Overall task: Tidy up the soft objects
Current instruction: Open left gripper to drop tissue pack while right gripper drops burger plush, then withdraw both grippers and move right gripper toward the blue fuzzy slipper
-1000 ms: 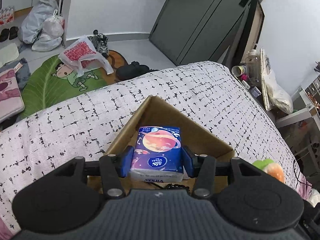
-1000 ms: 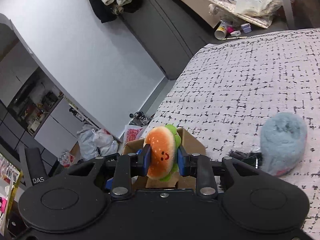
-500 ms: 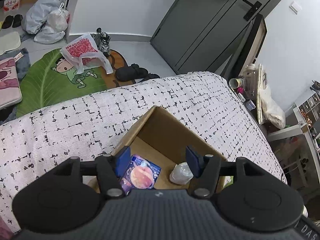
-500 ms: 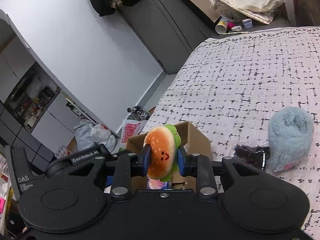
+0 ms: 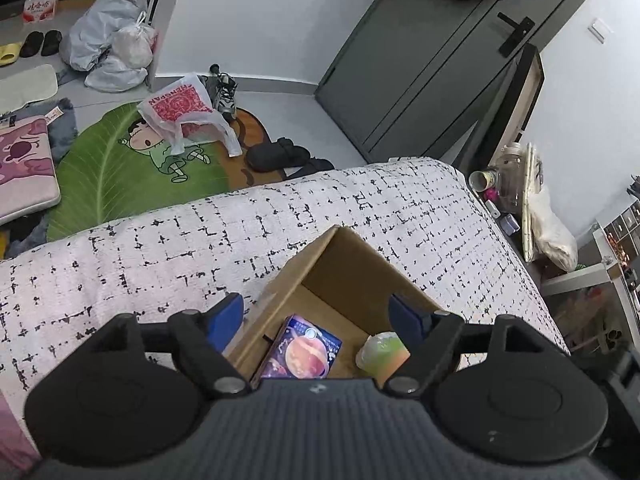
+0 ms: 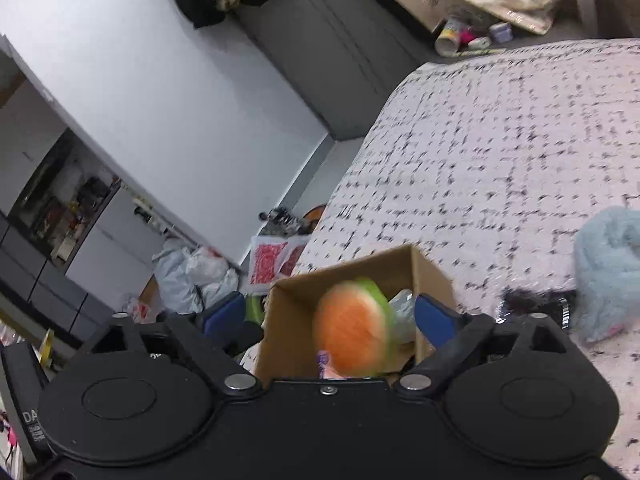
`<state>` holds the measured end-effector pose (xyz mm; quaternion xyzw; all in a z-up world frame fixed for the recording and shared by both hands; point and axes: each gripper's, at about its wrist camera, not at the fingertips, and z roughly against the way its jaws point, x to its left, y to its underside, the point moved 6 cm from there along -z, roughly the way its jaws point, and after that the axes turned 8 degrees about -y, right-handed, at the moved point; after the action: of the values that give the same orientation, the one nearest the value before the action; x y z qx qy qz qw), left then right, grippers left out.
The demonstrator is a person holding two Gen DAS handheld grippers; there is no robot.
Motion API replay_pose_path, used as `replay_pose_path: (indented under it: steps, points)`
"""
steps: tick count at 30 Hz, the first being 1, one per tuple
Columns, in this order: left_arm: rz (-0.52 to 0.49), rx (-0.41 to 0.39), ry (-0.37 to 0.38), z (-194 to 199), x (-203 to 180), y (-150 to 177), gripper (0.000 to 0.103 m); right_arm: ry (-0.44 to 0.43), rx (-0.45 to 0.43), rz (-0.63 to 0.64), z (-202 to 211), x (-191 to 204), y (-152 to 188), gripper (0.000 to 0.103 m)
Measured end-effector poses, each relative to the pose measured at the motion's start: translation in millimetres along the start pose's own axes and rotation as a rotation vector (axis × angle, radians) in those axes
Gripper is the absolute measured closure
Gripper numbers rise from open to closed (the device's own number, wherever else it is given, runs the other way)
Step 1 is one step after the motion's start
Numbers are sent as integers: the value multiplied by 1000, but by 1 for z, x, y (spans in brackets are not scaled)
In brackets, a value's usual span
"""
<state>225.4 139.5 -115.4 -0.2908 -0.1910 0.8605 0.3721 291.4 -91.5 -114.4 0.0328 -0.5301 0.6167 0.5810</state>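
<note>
A cardboard box (image 5: 348,272) stands open on the black-and-white checked bed cover (image 5: 160,248). A purple planet-print tissue pack (image 5: 304,354) lies on its floor. My left gripper (image 5: 316,314) hovers over the box, its jaws opening and nothing between them. In the right wrist view the same box (image 6: 424,272) sits under my right gripper (image 6: 328,314), whose jaws are opening. The burger plush (image 6: 352,328) is a blur between them, free of both pads and dropping into the box. It also shows as a green-orange blur, the burger plush (image 5: 382,354), beside the tissue pack.
A pale blue fluffy plush (image 6: 608,272) and a small black furry item (image 6: 528,300) lie on the bed right of the box. Beyond the bed's edge are a green leaf rug (image 5: 108,168), plastic bags (image 5: 108,52) and a dark door (image 5: 420,60).
My left gripper let go of the tissue pack, which now lies in the box, and its jaws spread wider. My right gripper opened and the burger plush left its pads, falling.
</note>
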Motion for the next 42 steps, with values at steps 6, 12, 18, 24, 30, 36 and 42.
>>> replay_pose_path:
  steps: [6, 12, 18, 24, 30, 36, 42]
  points:
    - [-50, 6, -23, 0, -5, 4, 23, 47, 7, 31, 32, -11, -2, 12]
    - [-76, 4, -34, 5, -9, 8, 14, 87, 10, 46, 65, -21, -3, 3]
    - [-108, 21, -45, 10, -17, 16, 12, 138, -26, 51, 96, -36, -10, 0]
    - [-174, 8, -39, 25, -32, 30, 5, 186, -46, 127, 120, -48, -13, 0]
    - [-227, 6, -17, 43, -48, 48, 4, 154, -62, 130, 143, -61, -15, 0]
    - [-256, -27, -21, 61, -62, 58, 4, 124, -69, 128, 156, -69, -17, 0]
    - [-244, -38, -33, 70, -68, 69, 1, 80, -77, 120, 163, -79, -15, 0]
